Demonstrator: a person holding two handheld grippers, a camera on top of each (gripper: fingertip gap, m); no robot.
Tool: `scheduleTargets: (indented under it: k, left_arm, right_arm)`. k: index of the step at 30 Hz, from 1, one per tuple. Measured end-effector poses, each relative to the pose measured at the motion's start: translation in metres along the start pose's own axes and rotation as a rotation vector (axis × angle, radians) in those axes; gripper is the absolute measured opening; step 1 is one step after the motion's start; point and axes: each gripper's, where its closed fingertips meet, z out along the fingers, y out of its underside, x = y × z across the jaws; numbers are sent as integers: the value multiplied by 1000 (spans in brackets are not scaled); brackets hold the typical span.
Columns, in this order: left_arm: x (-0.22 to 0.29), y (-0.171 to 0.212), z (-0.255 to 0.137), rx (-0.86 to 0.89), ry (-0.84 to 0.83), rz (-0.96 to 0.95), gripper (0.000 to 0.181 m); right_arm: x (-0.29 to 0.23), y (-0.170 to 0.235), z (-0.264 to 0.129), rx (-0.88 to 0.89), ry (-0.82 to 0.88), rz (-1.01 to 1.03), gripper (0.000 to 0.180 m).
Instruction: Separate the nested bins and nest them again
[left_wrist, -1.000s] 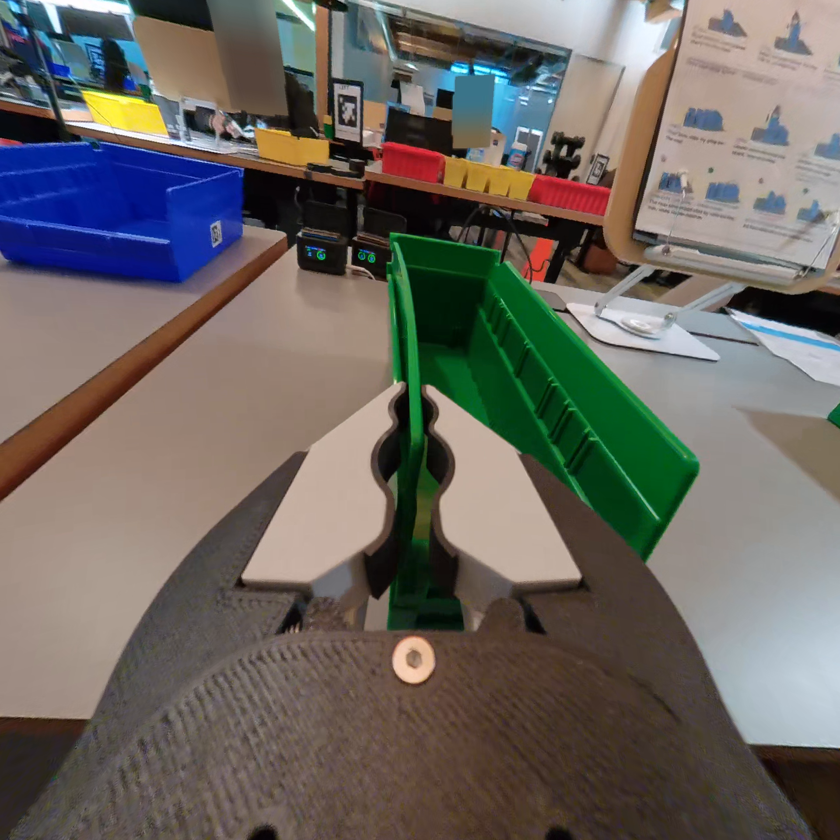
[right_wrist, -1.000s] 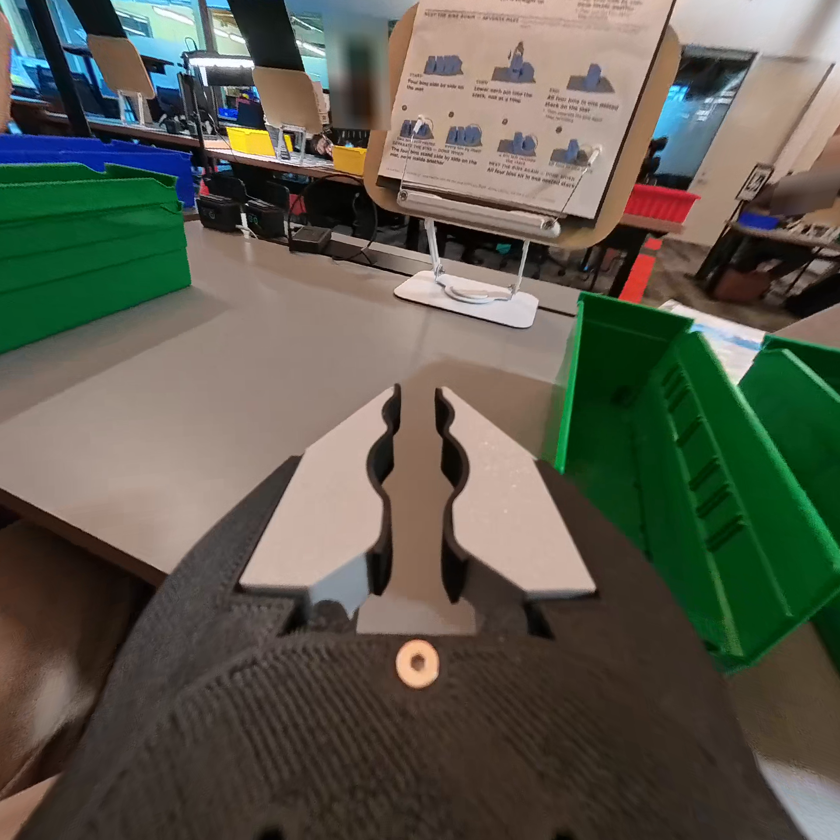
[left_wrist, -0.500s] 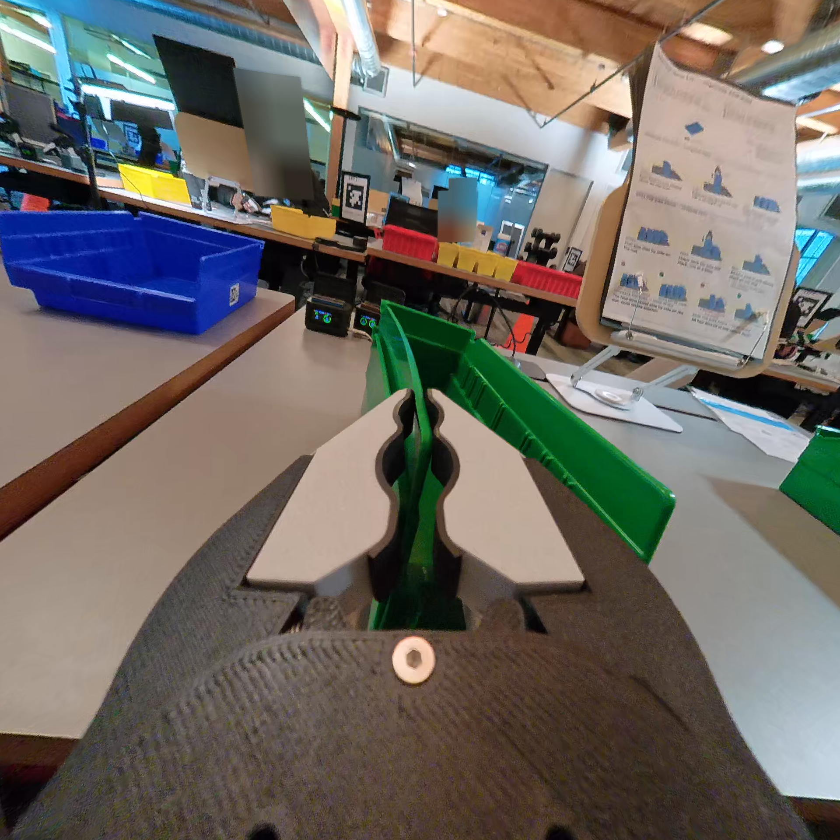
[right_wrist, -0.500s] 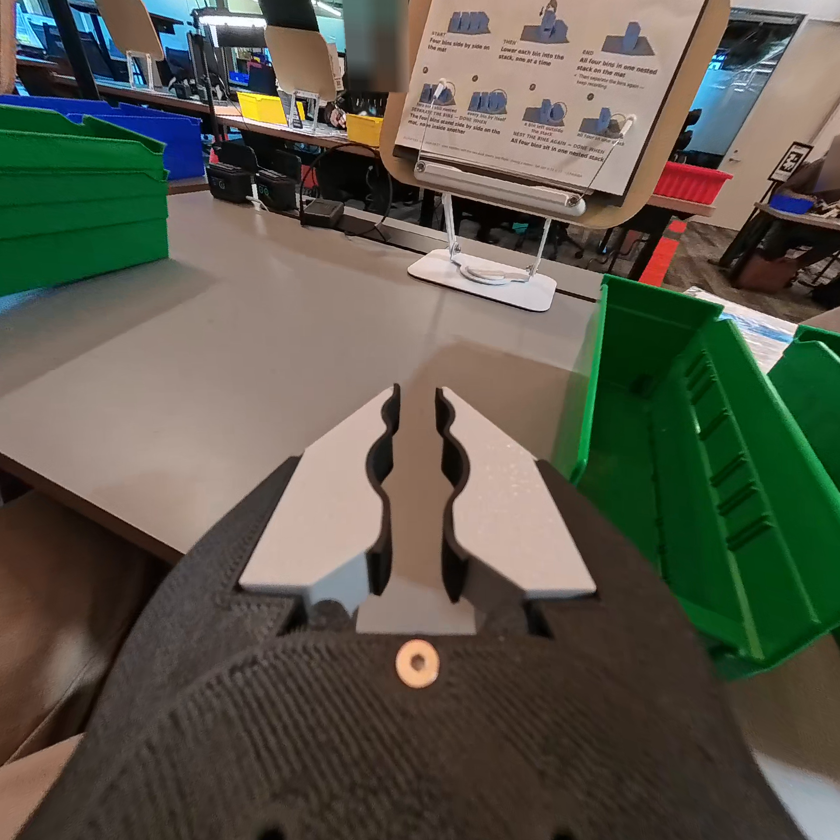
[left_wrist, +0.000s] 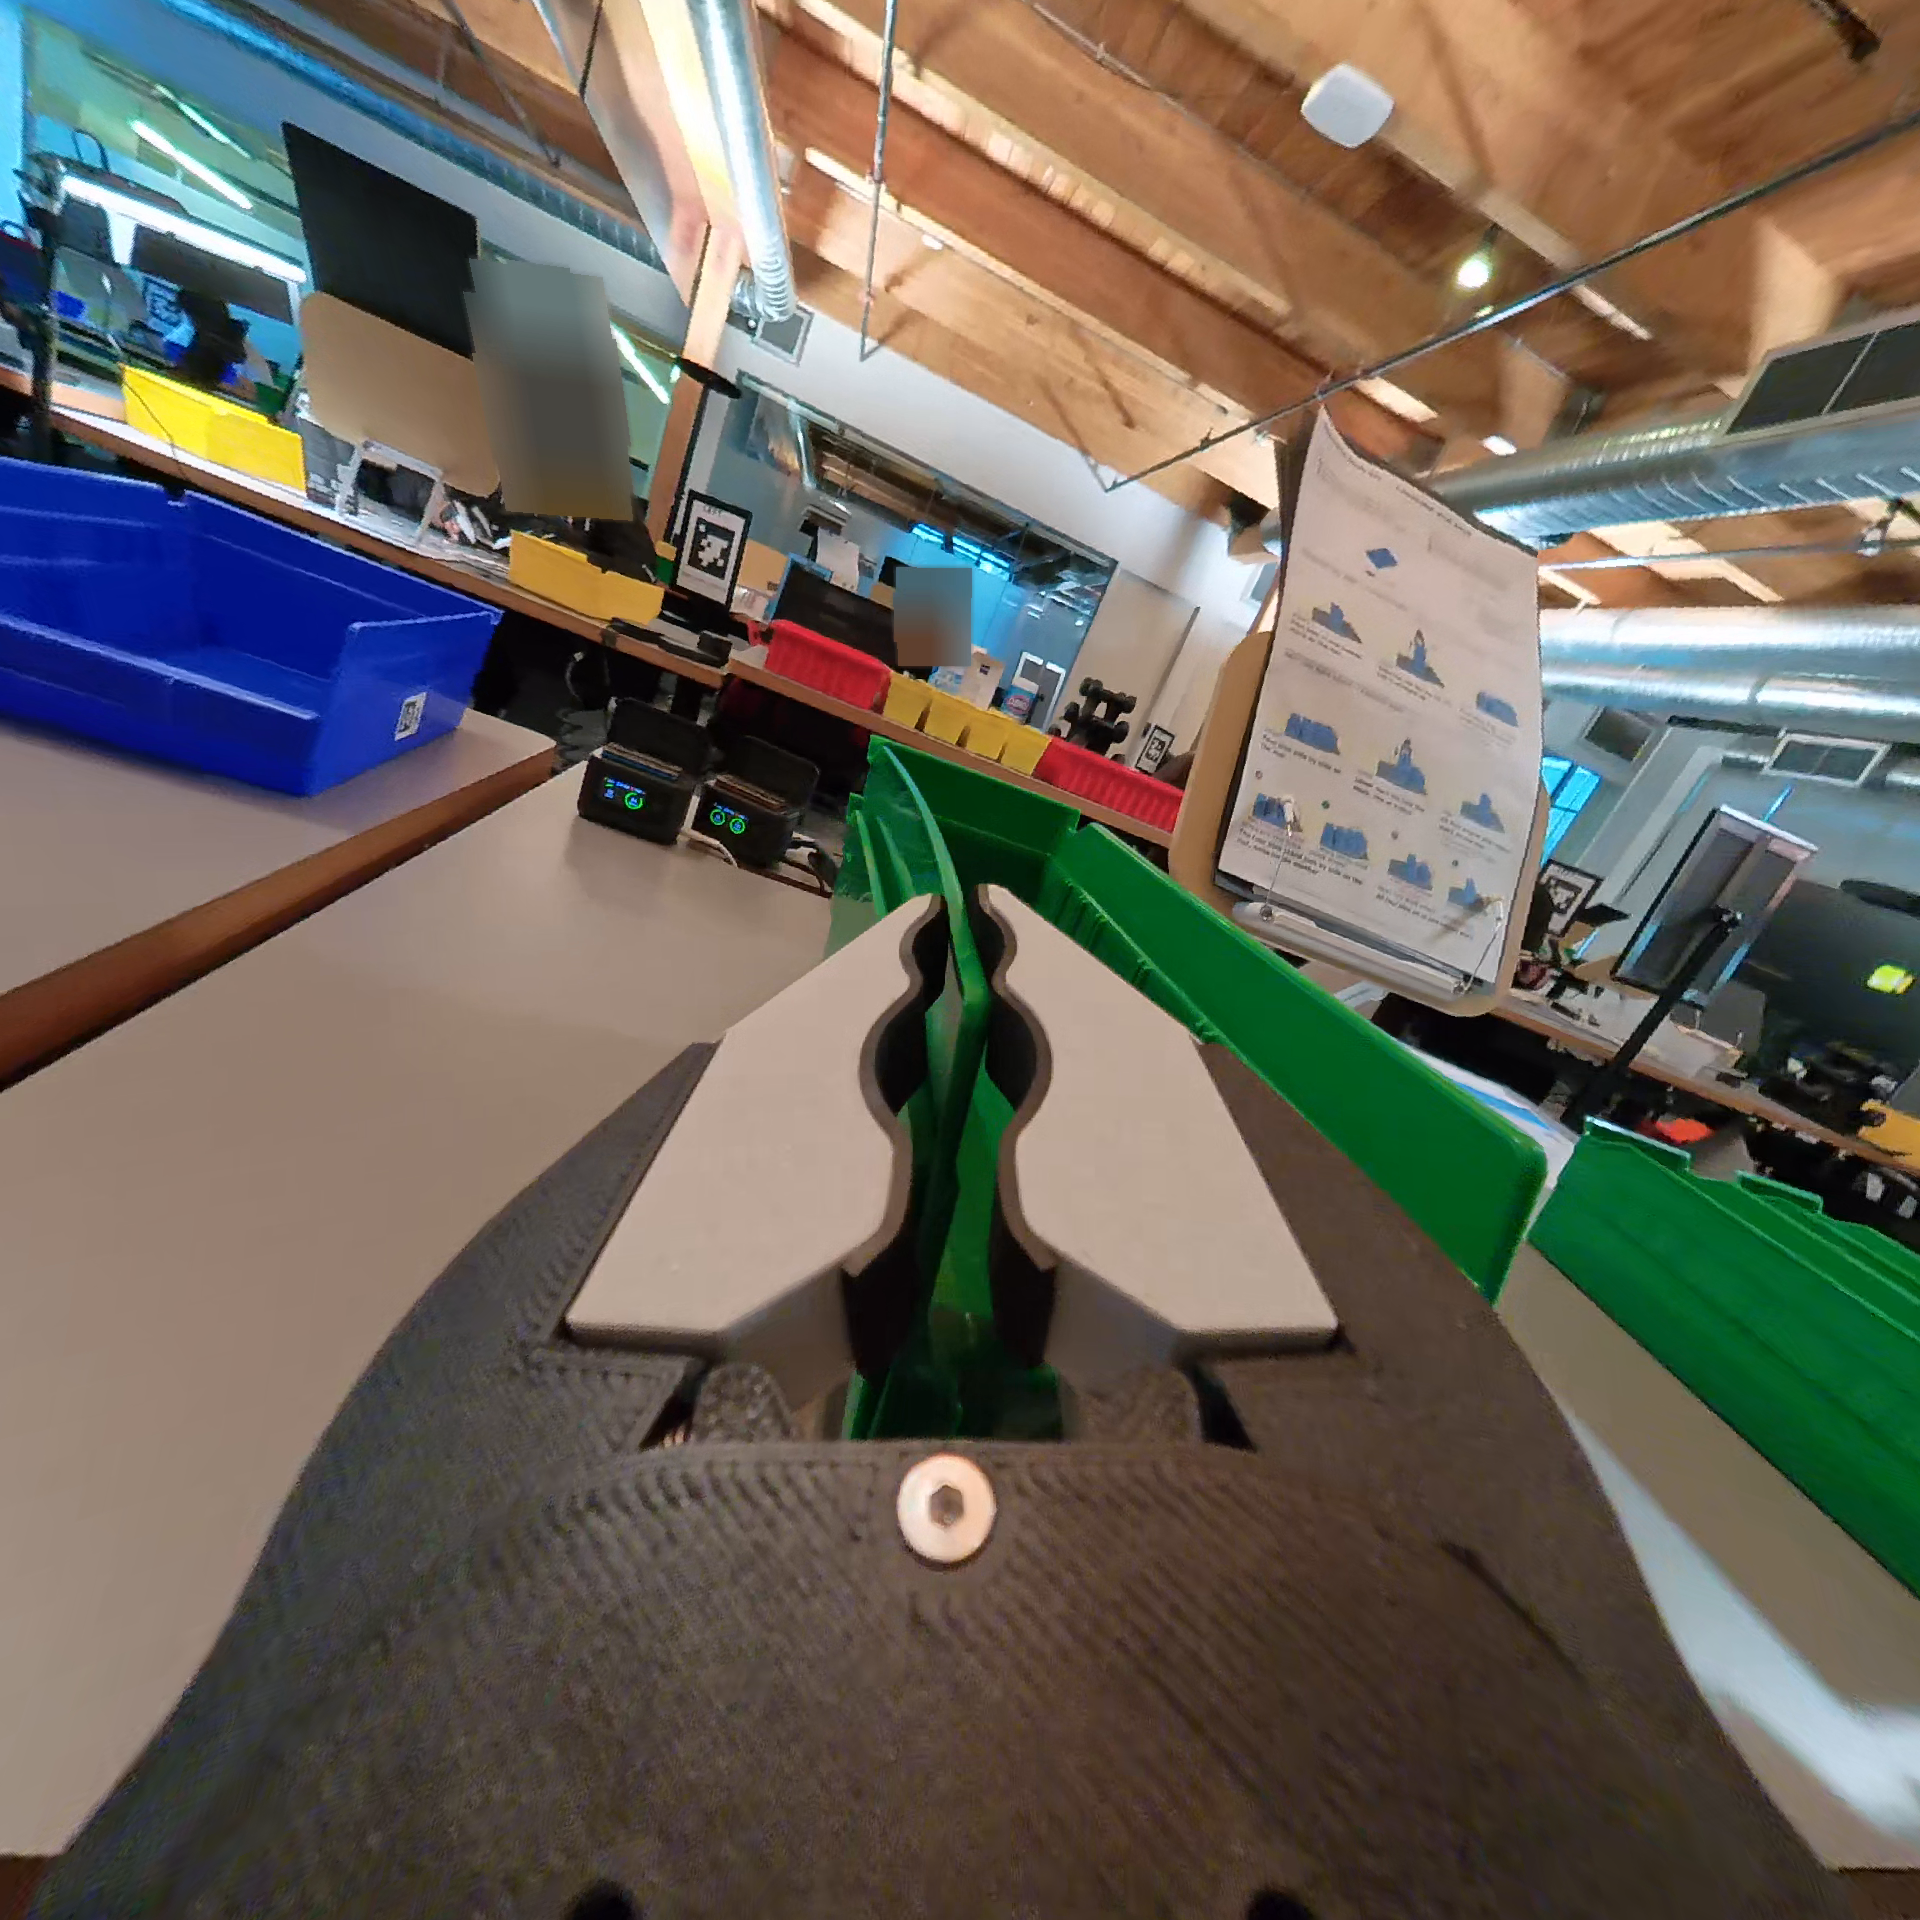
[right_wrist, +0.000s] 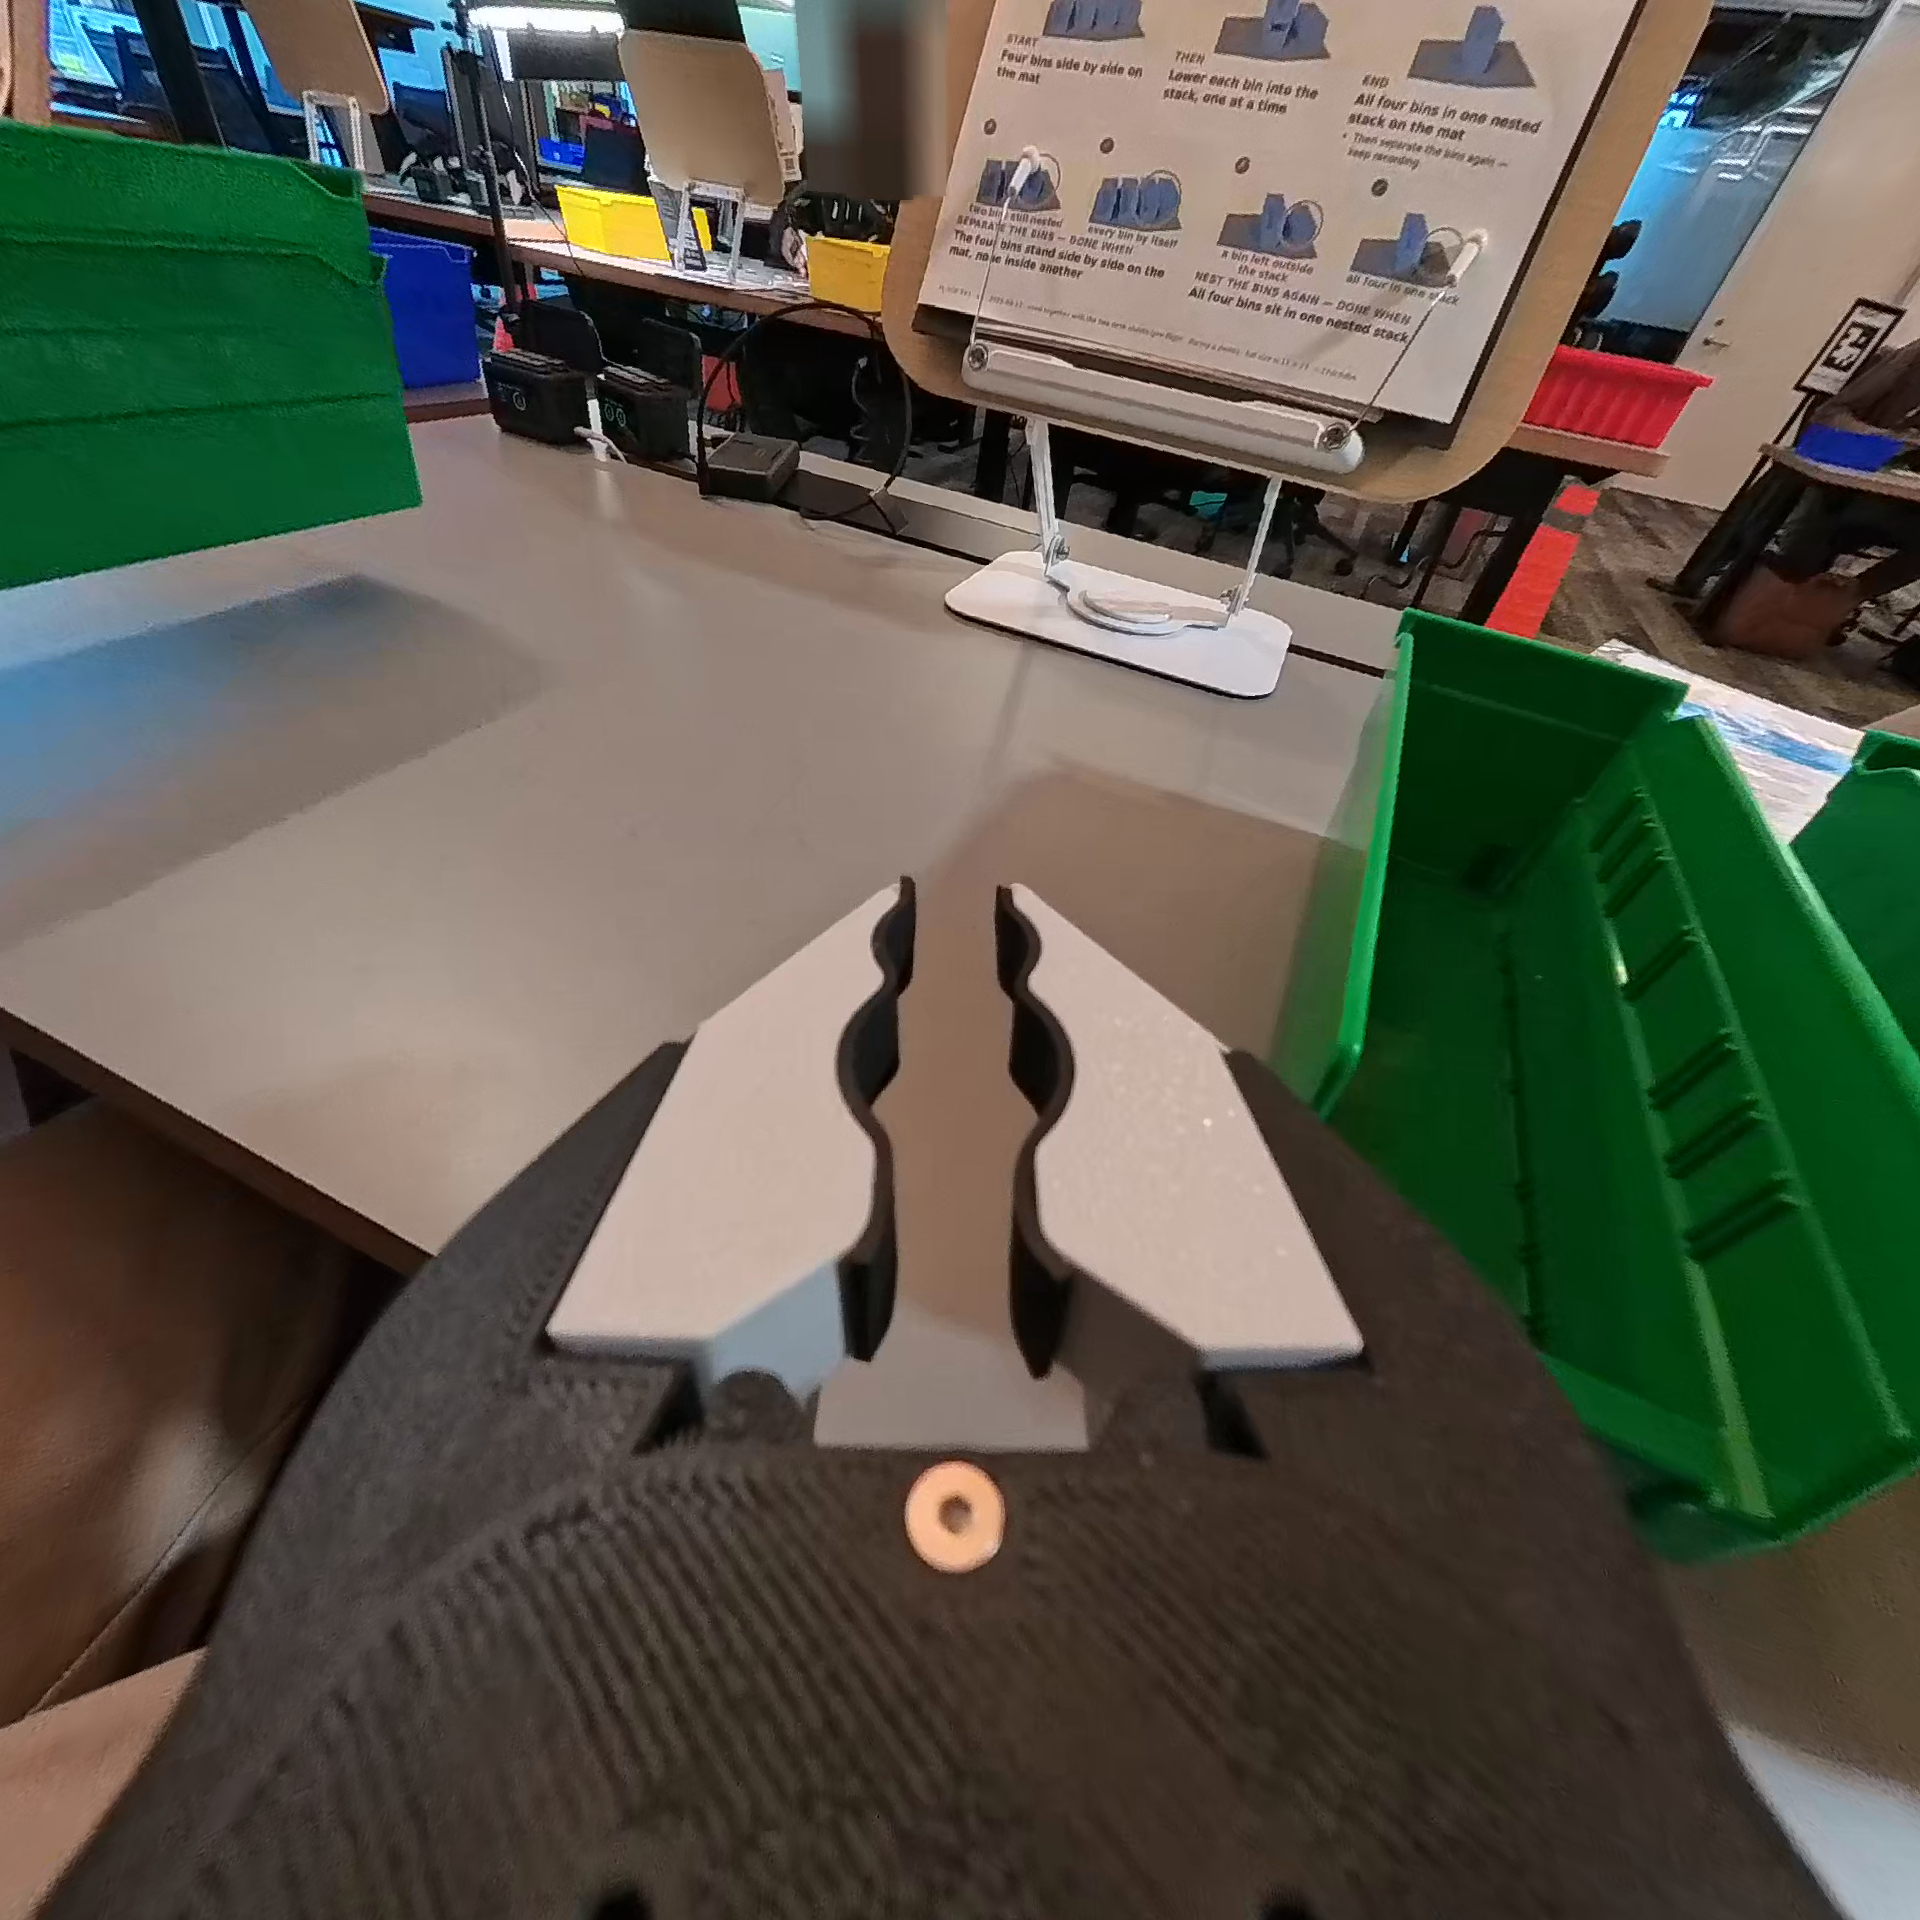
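Your left gripper (left_wrist: 964, 914) is clamped on the green plastic bin's wall (left_wrist: 1288, 1049) — only the right wrist view shows it lifted (right_wrist: 187, 343); your right gripper (right_wrist: 954, 894) stands slightly apart, empty.

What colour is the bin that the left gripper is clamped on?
Green. The bin held by the left gripper shows best in the left wrist view.

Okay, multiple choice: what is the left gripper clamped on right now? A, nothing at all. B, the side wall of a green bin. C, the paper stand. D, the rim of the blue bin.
B: in the left wrist view the left gripper has its jaws closed on the thin side wall of a green bin.
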Motion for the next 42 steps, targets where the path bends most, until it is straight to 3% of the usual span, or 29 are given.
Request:
scheduleTargets:
  k: [4, 10, 14, 17, 20, 24, 38, 42]
  left_arm:
    - [5, 6, 2, -28, -7, 73, 0]
    - [-2, 1, 0, 6, 3, -12, 0]
    - [5, 15, 5, -65, -10, 102, 0]
    - [-1, 14, 4, -52, -26, 7, 0]
    - [6, 9, 3, -38, -5, 93, 0]
    - [-1, 13, 2, -38, -29, 4, 0]
    - [-4, 30, 9, -37, -12, 187, 1]
    - [-8, 42, 10, -95, -45, 189, 32]
  right_arm:
    - [-1, 1, 1, -5, -5, -1, 14]
    - [-1, 1, 1, -7, -5, -4, 14]
    - [-2, 2, 2, -10, -8, -5, 14]
    - [-2, 2, 1, -10, -6, -9, 14]
    - [-2, 2, 1, -10, -5, -7, 14]
    - [-2, 2, 1, -12, -4, -15, 14]
    - [-2, 4, 1, -18, 3, -28, 14]
    - [-1, 4, 1, -21, 8, -32, 14]
